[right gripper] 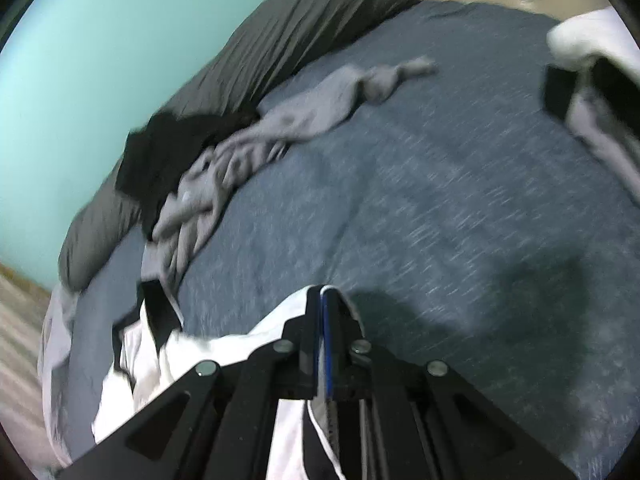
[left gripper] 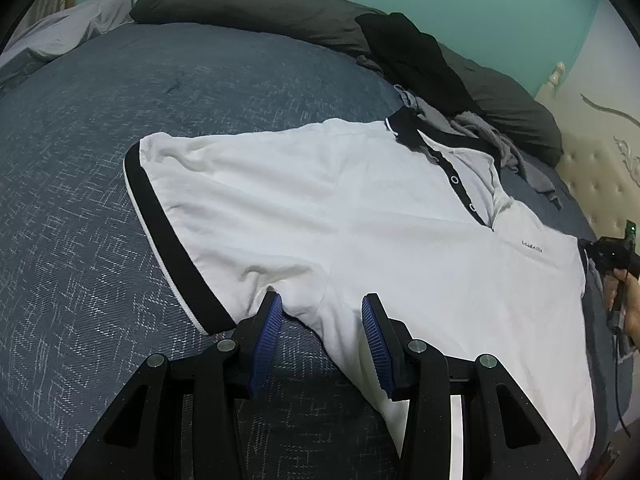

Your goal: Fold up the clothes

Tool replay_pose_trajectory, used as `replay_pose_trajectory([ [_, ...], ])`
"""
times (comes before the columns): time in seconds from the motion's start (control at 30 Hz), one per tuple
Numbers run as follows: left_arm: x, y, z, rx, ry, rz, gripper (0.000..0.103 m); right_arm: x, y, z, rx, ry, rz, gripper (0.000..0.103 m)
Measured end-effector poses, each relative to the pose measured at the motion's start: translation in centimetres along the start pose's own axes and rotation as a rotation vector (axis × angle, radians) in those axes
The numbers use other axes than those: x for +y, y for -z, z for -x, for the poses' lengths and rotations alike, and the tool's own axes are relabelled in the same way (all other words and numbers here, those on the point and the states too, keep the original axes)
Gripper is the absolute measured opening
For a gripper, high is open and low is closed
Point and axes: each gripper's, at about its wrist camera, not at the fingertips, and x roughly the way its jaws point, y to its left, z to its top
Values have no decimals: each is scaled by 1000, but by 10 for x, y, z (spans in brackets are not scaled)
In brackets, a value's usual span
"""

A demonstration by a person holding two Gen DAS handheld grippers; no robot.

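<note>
A white polo shirt [left gripper: 360, 208] with black collar, placket and sleeve bands lies spread on the blue bedspread [left gripper: 120, 100]. My left gripper [left gripper: 322, 304] is open, its blue pads on either side of the shirt's underarm fold, resting at the cloth. My right gripper [right gripper: 323, 300] is shut on the shirt's black-banded sleeve edge [right gripper: 316, 412], with white cloth [right gripper: 192, 360] bunched to its left. The right gripper also shows at the far right edge of the left wrist view [left gripper: 616, 256], held by a hand at the shirt's other sleeve.
A grey garment [right gripper: 248, 148] and a black garment [right gripper: 160, 152] lie crumpled by a dark grey duvet [left gripper: 248, 4] along the teal wall. Another white and black garment [right gripper: 592, 80] lies at the far right. A padded cream headboard [left gripper: 592, 176] stands at the right.
</note>
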Motion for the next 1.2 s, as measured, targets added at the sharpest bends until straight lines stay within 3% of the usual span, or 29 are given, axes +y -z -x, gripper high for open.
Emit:
replay_pose_trajectory([
  [0.1,-2,0,-1,1,0,-6,46,-2,7,-8,64,-13,9,4],
  [0.2,-3,0,1,-1,4,-7,46,-10,11,5,54,-22,-6,30],
  [0.4,-4,1,3,-5,12,-10,46,-20,38,32,95,-102,-13,34],
  [0.6,-7,1,4,-6,17,-14,50,-12,69,27,170,-93,42,34],
  [0.67,-7,1,4,-7,18,-14,50,-10,71,28,158,-88,66,19],
  [0.77,-7,1,4,-6,20,-13,50,-10,71,30,160,-99,69,6],
  [0.9,-7,1,4,-6,23,-10,50,-12,72,44,150,-120,76,5],
  [1.07,-7,1,4,-7,25,-10,50,-29,89,35,222,-74,57,5],
  [1.2,-7,1,5,-8,24,-11,50,-33,92,34,213,-117,23,9],
])
